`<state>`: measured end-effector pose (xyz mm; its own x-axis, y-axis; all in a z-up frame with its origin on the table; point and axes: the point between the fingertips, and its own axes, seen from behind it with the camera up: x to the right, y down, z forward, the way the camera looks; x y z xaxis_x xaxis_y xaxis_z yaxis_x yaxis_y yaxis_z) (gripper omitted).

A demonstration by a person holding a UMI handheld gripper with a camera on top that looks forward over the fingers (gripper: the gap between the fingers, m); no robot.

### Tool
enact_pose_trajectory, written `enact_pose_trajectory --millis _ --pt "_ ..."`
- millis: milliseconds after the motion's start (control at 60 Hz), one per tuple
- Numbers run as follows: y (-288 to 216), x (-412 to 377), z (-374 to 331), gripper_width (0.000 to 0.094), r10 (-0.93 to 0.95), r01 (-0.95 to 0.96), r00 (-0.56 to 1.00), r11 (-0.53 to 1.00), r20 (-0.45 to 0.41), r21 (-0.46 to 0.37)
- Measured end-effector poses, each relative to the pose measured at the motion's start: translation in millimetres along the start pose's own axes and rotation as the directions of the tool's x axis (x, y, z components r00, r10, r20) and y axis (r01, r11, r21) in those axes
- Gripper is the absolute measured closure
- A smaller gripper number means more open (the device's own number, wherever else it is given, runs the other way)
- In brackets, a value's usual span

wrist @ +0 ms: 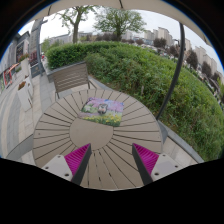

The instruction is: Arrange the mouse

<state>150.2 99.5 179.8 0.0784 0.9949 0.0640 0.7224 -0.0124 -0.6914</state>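
Note:
A flat printed mouse mat (pixel 104 108), purple and green, lies on the far half of a round slatted wooden table (pixel 60 135). I cannot make out a mouse on it or anywhere on the table. My gripper (pixel 112 165) is above the table's near edge, well short of the mat. Its fingers are open and hold nothing. The left pad (pixel 78 158) and the right pad (pixel 146 157) stand wide apart, with only bare table slats between them.
A slatted wooden bench (pixel 70 77) stands just beyond the table on the left. A tall green hedge (pixel 165 80) runs along the right side. Paved ground (pixel 25 105) lies to the left, with trees and buildings beyond.

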Motion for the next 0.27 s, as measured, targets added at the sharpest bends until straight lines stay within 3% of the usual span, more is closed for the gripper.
enact_pose_trajectory --millis 267 --pt "1.1 12.5 -5.7 0.0092 0.033 -0.033 0.999 0.999 0.004 0.021"
